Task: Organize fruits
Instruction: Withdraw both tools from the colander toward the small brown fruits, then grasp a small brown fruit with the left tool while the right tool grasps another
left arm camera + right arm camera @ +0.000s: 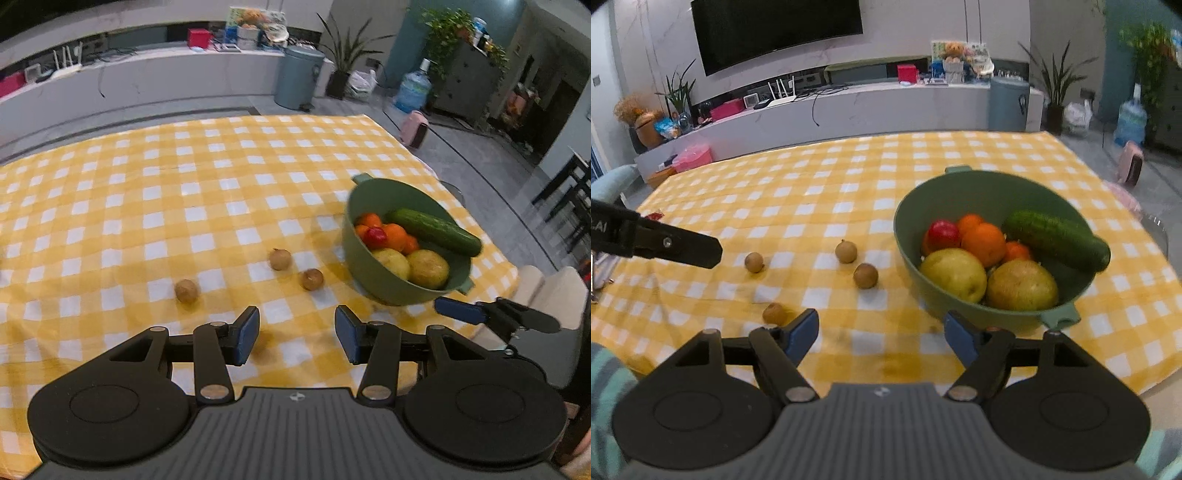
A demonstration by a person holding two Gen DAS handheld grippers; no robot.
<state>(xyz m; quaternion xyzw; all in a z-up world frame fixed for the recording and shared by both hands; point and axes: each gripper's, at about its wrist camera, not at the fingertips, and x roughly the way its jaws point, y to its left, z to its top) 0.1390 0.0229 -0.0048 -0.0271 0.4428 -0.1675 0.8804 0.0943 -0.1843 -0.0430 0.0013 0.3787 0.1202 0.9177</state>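
A green bowl (352, 206) (905, 206) stands on the right of the yellow checked cloth. It holds a cucumber (1056, 240), oranges (984, 243), a red fruit (942, 233) and two yellow-green fruits (955, 273). Small brown round fruits lie loose left of it: three in the left wrist view (280, 259) (313, 279) (186, 290), and a fourth (774, 314) beside the right gripper's left finger. My left gripper (297, 336) hangs open over bare cloth, in front of them. My right gripper (881, 336) is open too, its jaws wide and nothing between them, just short of the bowl's near handle.
The table's right edge runs close behind the bowl, with chairs (554, 291) beyond it. The left gripper's finger (683, 247) reaches in from the left of the right wrist view, and a right gripper finger (461, 312) shows by the bowl. Open cloth stretches behind the loose fruits.
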